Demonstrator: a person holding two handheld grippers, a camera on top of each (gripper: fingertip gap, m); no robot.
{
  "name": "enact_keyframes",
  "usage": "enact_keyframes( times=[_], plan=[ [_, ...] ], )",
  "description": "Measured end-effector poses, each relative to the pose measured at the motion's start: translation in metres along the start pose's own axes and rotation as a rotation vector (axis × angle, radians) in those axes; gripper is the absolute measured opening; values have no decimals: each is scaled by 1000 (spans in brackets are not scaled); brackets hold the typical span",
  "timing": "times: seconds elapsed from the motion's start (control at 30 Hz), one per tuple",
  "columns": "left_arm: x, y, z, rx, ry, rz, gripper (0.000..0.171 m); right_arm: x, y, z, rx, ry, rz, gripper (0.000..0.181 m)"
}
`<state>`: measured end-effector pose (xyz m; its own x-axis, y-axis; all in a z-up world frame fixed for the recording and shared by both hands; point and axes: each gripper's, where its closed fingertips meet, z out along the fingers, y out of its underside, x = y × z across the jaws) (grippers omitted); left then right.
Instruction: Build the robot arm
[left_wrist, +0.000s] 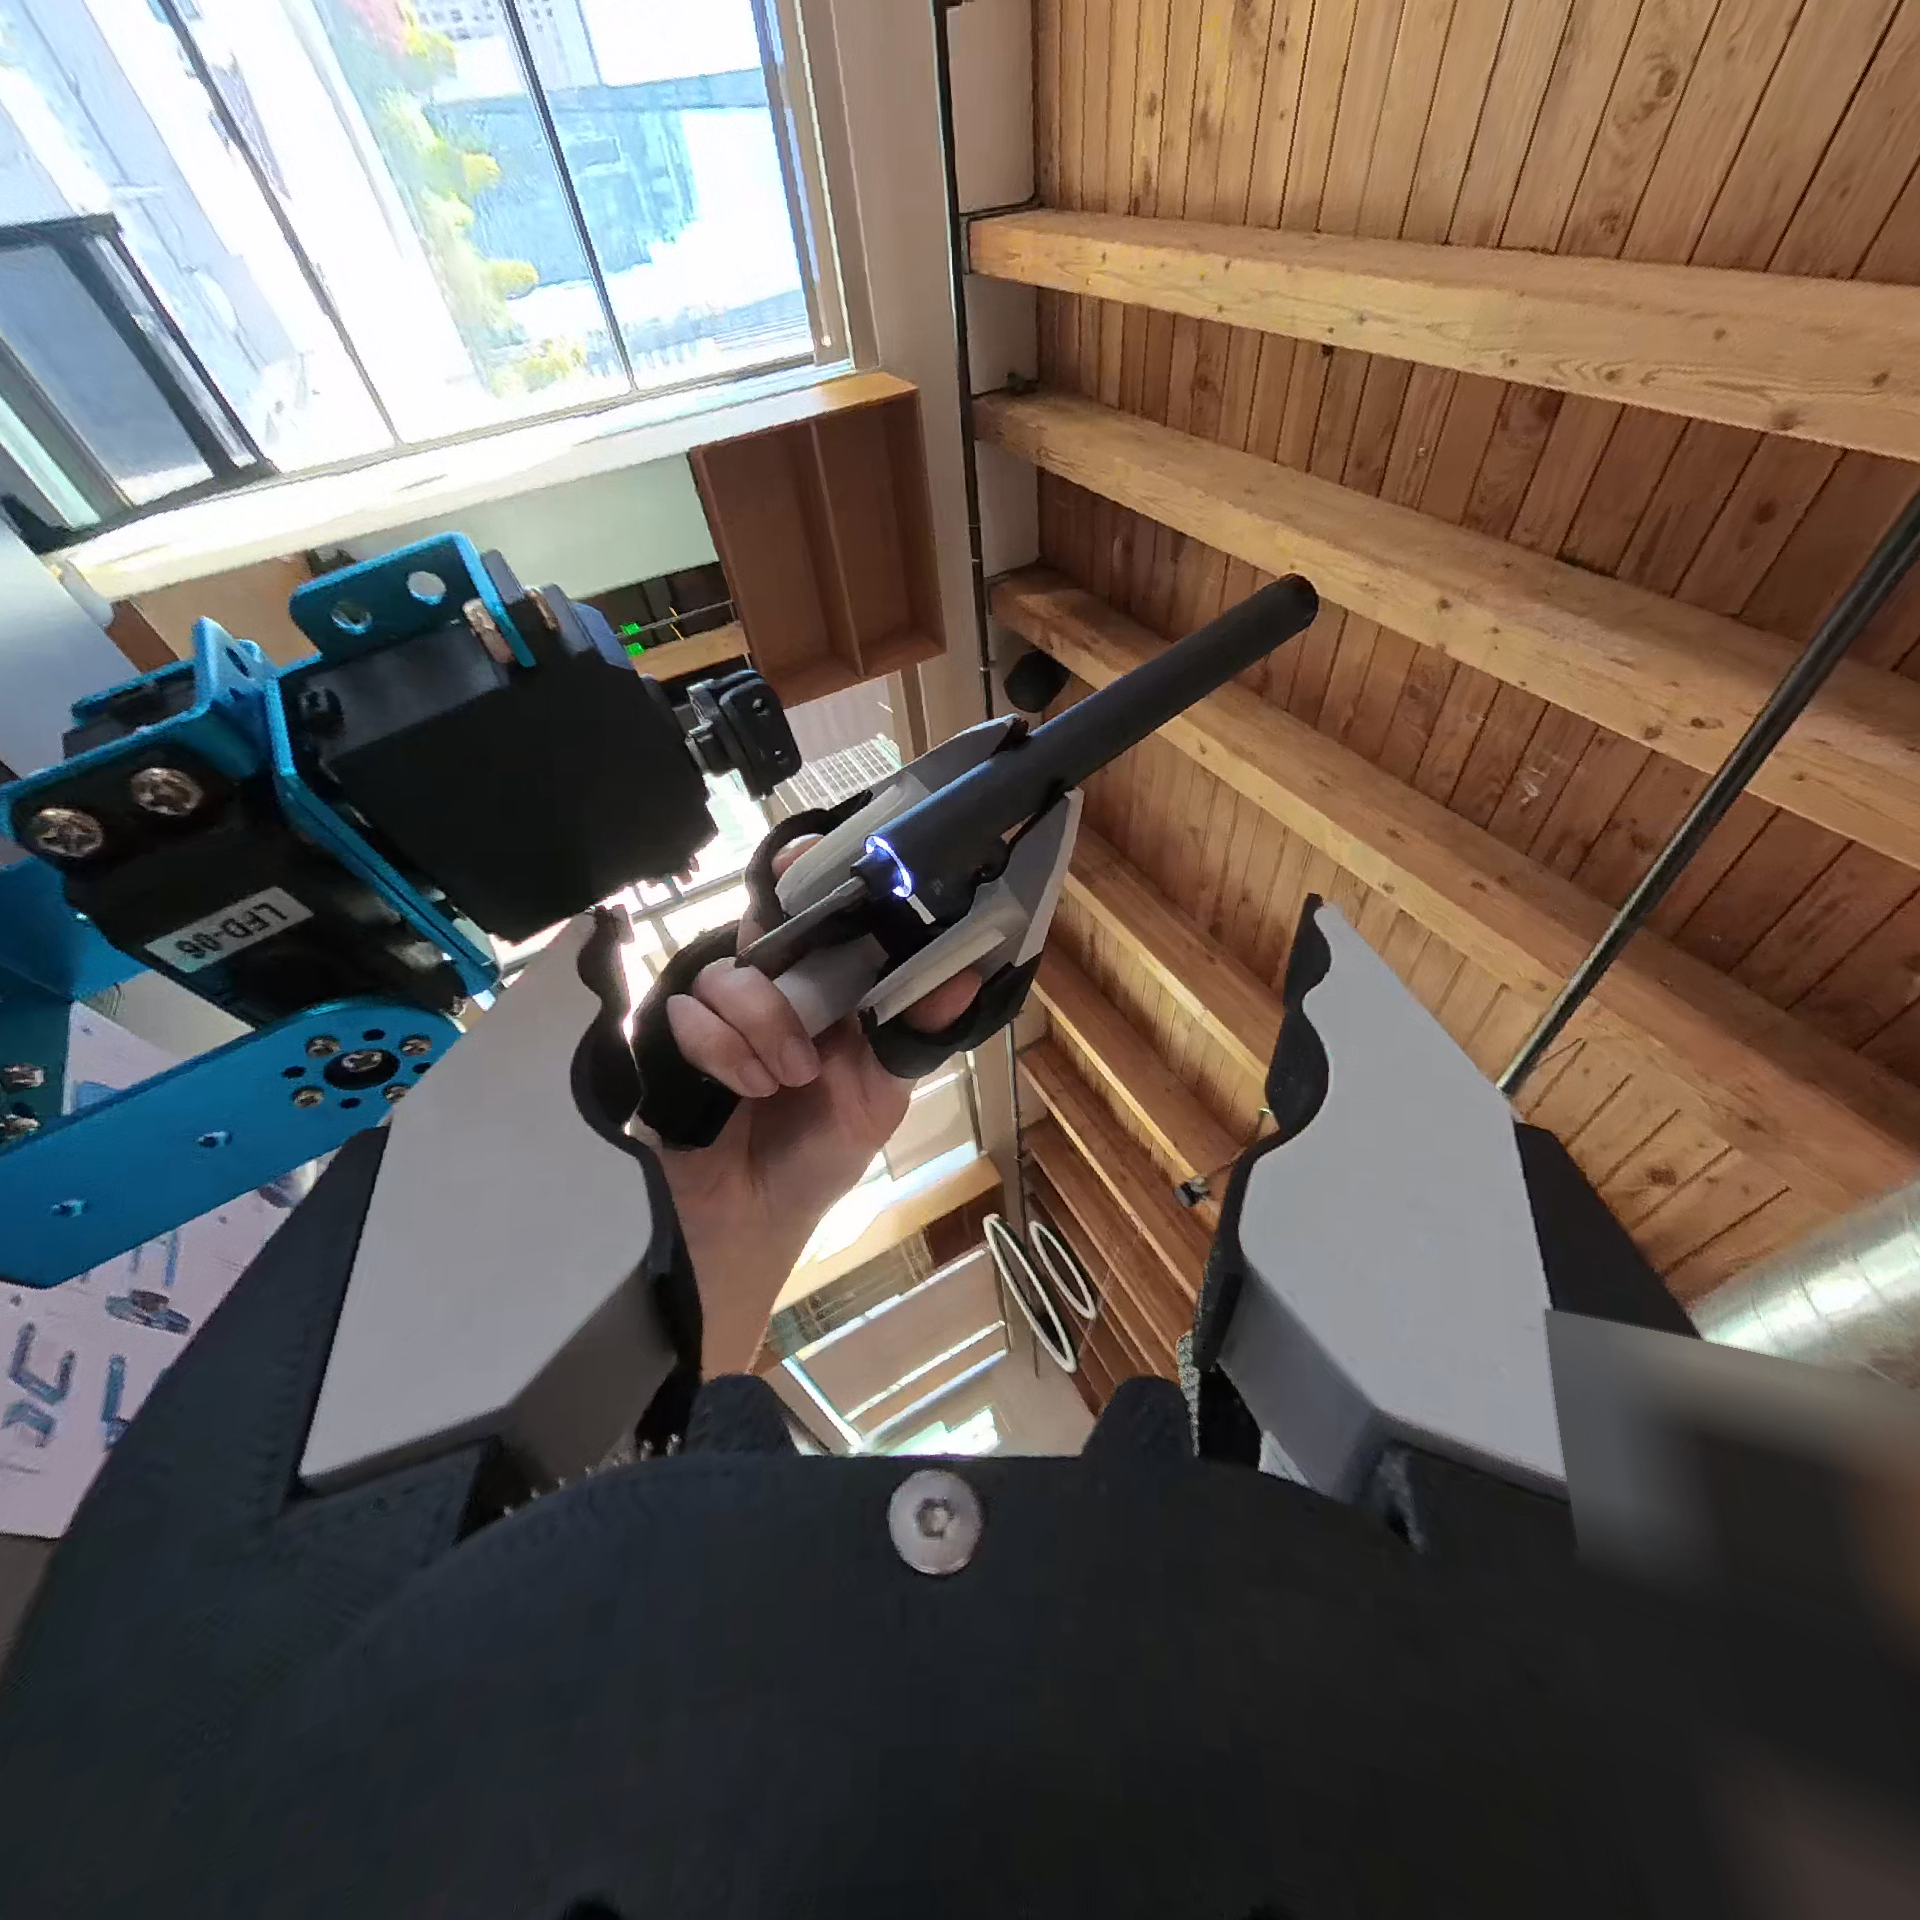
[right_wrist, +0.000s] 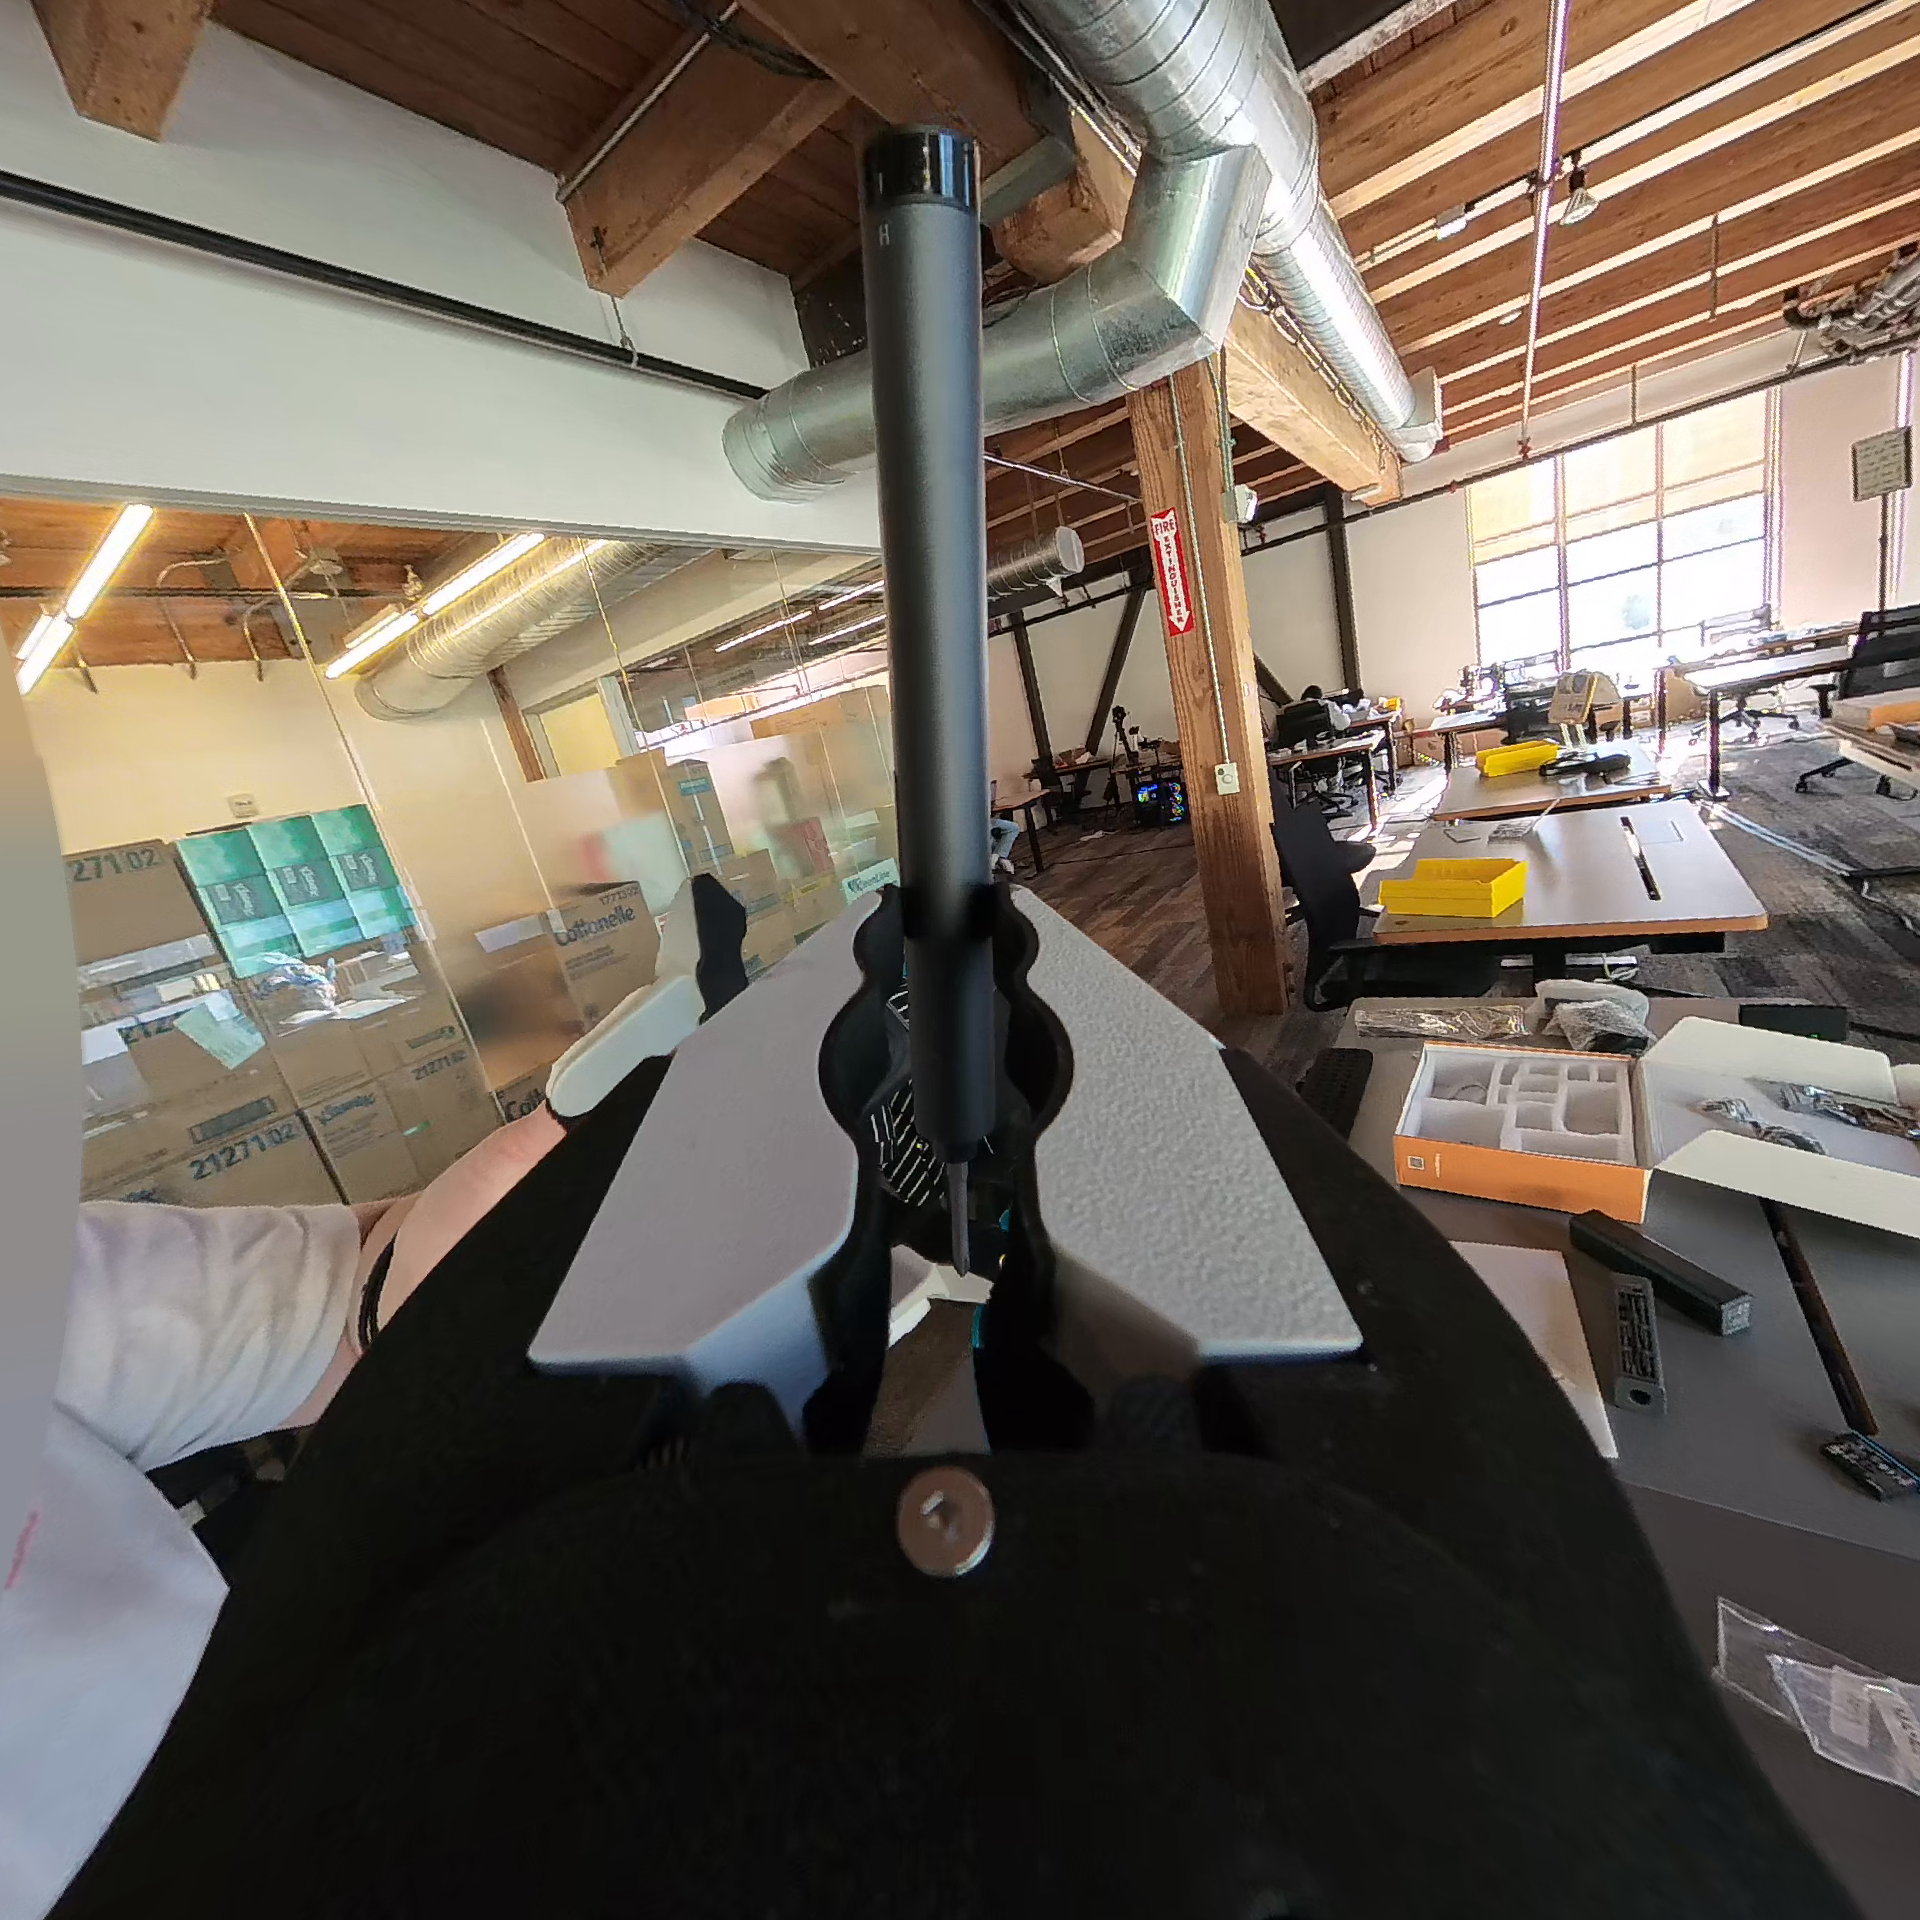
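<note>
My right gripper (right_wrist: 940, 920) is shut on a dark grey electric screwdriver (right_wrist: 925, 582). The screwdriver stands upright between the pads, with its bit (right_wrist: 961, 1216) pointing down toward the camera. In the left wrist view a hand (left_wrist: 790, 1081) holds the right gripper (left_wrist: 997, 821) up, and the screwdriver (left_wrist: 1132, 696) has a lit ring at its tip. My left gripper (left_wrist: 956, 956) is open and empty, with its jaws wide apart below the right gripper. A blue metal robot arm (left_wrist: 208, 1143) with a black servo (left_wrist: 499, 769) sits just left of my left finger (left_wrist: 499, 1195).
A grey table at the right holds an orange box with a white foam insert (right_wrist: 1517, 1132), black bars (right_wrist: 1662, 1283) and plastic bags (right_wrist: 1829, 1714). Cardboard boxes (right_wrist: 260, 1039) stand behind glass at the left. A person's white sleeve (right_wrist: 208, 1320) is close by. One gripper's finger ends stand about 6 cm off the other's.
</note>
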<state>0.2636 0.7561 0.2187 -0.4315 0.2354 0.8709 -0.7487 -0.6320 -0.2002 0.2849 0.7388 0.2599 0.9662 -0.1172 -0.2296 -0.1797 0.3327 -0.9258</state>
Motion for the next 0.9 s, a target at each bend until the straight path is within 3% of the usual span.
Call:
enact_keyframes(
  times=[0.43, 0.9],
  plan=[
    [7, 6, 5, 71, 22, 56, 137, -5, 1, -2, -12, -11, -7, 15],
    [5, 3, 3, 146, 5, 111, 139, -3, -4, -2, -14, -12, -29, 15]
  ],
)
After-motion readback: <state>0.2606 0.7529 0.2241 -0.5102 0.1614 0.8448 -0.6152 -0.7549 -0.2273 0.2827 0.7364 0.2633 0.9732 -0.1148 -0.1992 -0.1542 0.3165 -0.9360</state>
